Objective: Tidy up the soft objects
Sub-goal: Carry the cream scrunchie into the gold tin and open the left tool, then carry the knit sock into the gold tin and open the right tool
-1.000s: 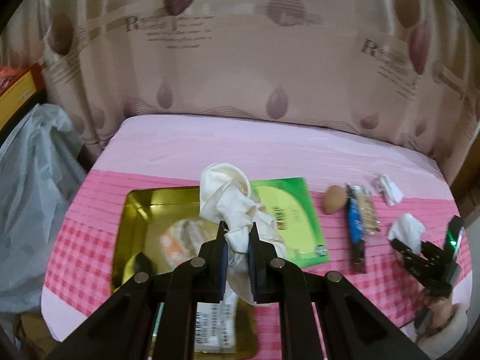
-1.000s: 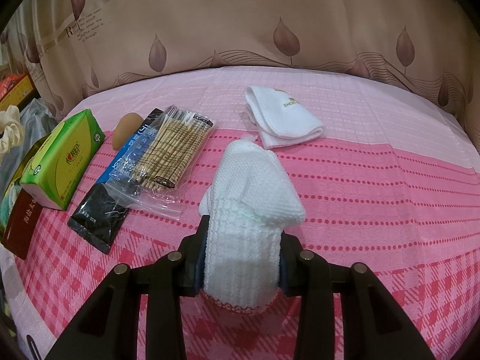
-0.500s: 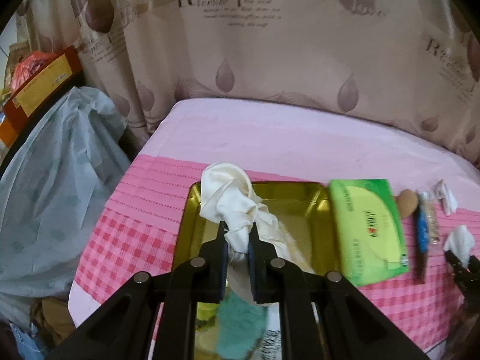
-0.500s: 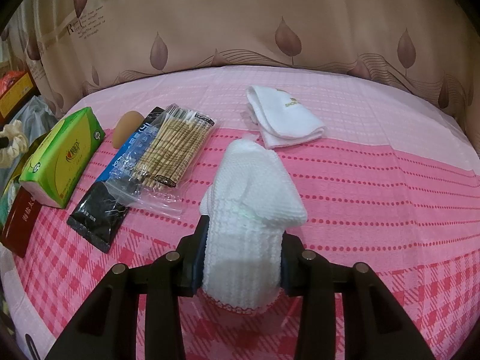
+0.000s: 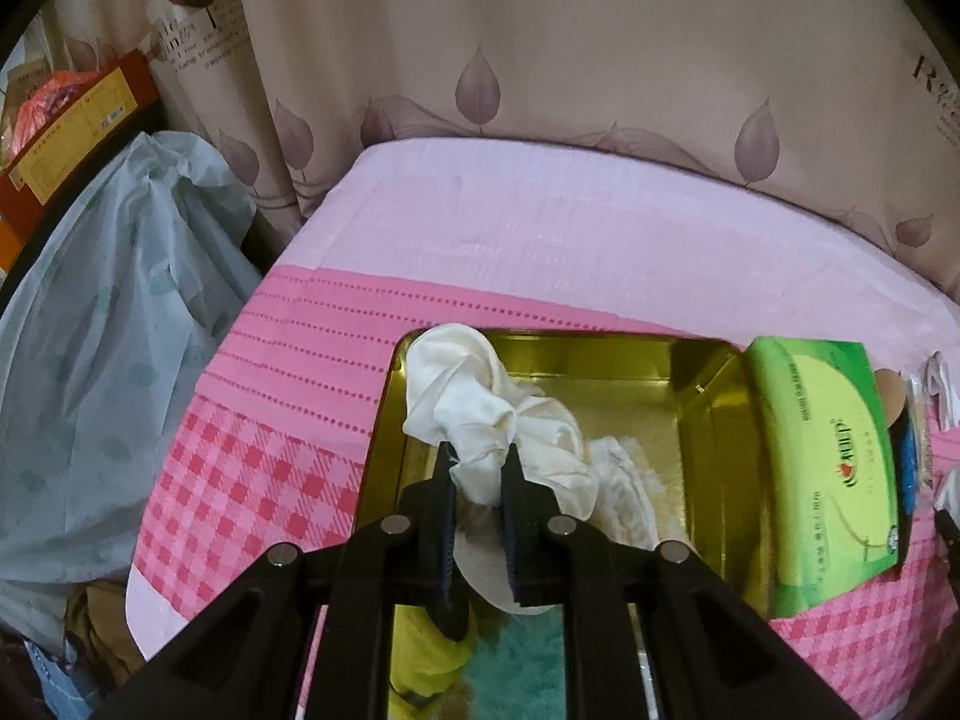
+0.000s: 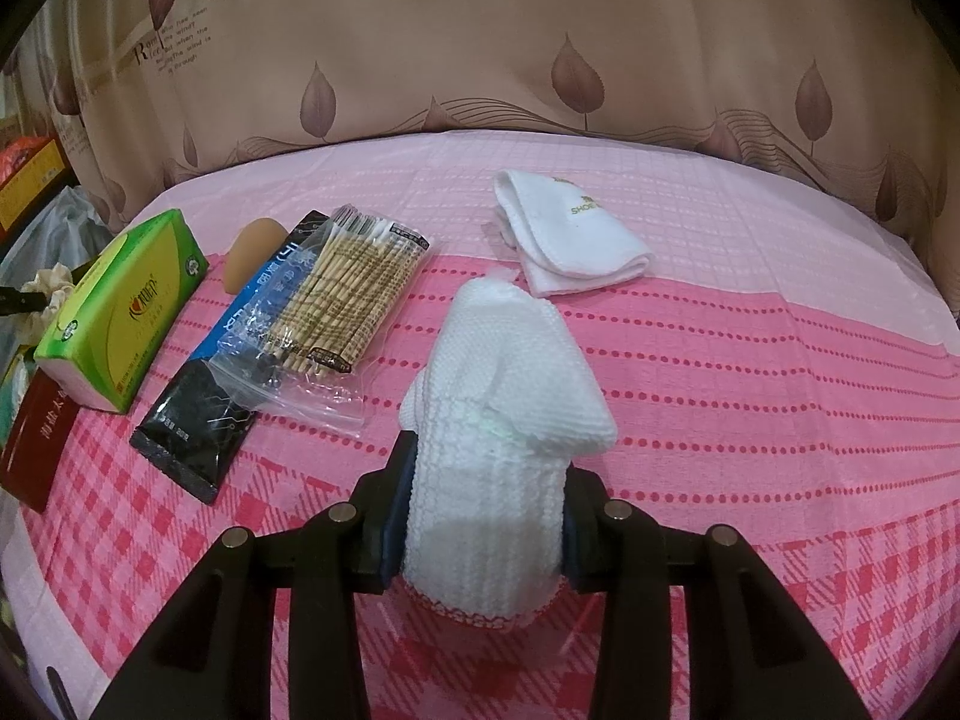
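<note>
1. My left claw: jaws opening, cream cloth between them, pads at its sides, over the gold tin.
2. My right claw: clamped on a white knit cloth, just above the pink worktop.
3. Left of that: swab bag, black sachet, green tissue pack.
4. Beyond it: folded white towel.

bare tablecloth at right, tissue pack (upright) flanking tin
</note>
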Tool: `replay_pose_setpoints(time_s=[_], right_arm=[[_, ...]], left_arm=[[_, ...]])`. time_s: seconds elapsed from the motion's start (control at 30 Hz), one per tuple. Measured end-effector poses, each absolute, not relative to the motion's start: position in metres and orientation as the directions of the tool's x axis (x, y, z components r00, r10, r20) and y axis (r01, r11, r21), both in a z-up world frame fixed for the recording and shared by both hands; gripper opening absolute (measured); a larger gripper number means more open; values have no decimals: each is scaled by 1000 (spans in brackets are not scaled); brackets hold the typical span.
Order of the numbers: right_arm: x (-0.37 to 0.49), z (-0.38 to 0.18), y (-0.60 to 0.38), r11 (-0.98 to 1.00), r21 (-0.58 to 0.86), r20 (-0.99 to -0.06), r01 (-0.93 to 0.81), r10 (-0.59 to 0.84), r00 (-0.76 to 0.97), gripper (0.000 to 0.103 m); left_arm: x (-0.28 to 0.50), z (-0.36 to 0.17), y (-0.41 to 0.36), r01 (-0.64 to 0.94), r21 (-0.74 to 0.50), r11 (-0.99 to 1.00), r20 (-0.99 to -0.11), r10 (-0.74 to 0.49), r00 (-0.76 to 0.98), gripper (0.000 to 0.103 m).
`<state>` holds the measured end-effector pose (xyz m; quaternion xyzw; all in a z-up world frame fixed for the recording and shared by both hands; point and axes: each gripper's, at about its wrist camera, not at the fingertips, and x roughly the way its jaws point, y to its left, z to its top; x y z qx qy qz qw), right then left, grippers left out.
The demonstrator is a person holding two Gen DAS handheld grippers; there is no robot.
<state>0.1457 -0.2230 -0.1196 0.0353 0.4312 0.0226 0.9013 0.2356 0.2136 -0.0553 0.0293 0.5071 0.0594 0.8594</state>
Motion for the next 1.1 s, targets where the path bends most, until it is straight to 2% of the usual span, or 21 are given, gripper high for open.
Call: replay_pose_setpoints(time_s=[0.1, 0.27, 0.5, 0.83, 1.1], right_arm=[[145, -120, -222, 997, 77, -777, -10, 66, 627, 38], [145, -120, -221, 998, 66, -778, -12, 59, 625, 38], [144, -120, -221, 998, 56, -780, -12, 52, 624, 38], [145, -122, -220, 999, 49, -782, -11, 46, 622, 39], [147, -123, -220, 999, 44, -781, -11, 41, 623, 39]], left_arm=[[238, -62, 218, -78, 103, 992, -873, 128, 470, 17], [237, -65, 224, -91, 89, 992, -879, 121, 461, 34], [223, -50, 225, -96, 53, 994, -868, 93, 487, 35], [167, -23, 219, -111, 29, 993, -810, 89, 580, 35], [122, -33, 213, -140, 122, 983, -753, 183, 631, 35]])
